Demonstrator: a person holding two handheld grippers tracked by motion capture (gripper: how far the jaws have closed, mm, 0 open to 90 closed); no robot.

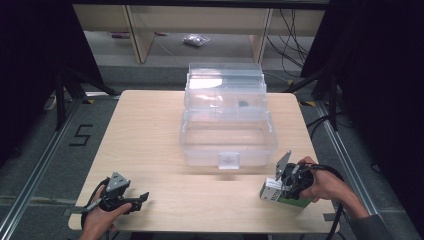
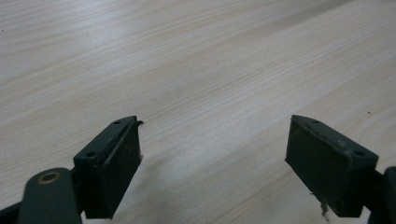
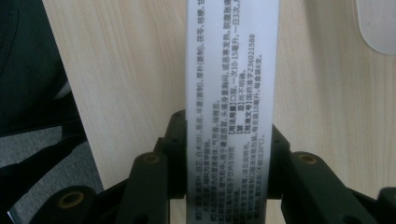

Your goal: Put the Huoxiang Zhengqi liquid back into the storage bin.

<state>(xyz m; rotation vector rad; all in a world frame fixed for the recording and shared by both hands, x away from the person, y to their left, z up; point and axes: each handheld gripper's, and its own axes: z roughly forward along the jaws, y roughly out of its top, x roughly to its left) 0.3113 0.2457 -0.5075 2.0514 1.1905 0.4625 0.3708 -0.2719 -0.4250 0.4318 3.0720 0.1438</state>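
Note:
A small white and green carton (image 1: 272, 192) with printed text lies at the table's near right edge. My right gripper (image 1: 283, 190) is shut on it, with the person's hand behind. In the right gripper view the carton's white printed face (image 3: 231, 56) runs up between the two black jaws, and the pads of my right gripper (image 3: 227, 154) press on its two sides. My left gripper (image 1: 142, 198) rests on the near left of the table. In its own view my left gripper (image 2: 212, 158) stands open, with only bare wood between the pads.
A clear plastic storage box (image 1: 200, 150) stands at the middle back of the wooden table (image 1: 150, 130), its lid (image 1: 225, 80) tipped open to the rear and a front latch (image 1: 228, 160) facing me. Dark curtains and floor rails flank the table.

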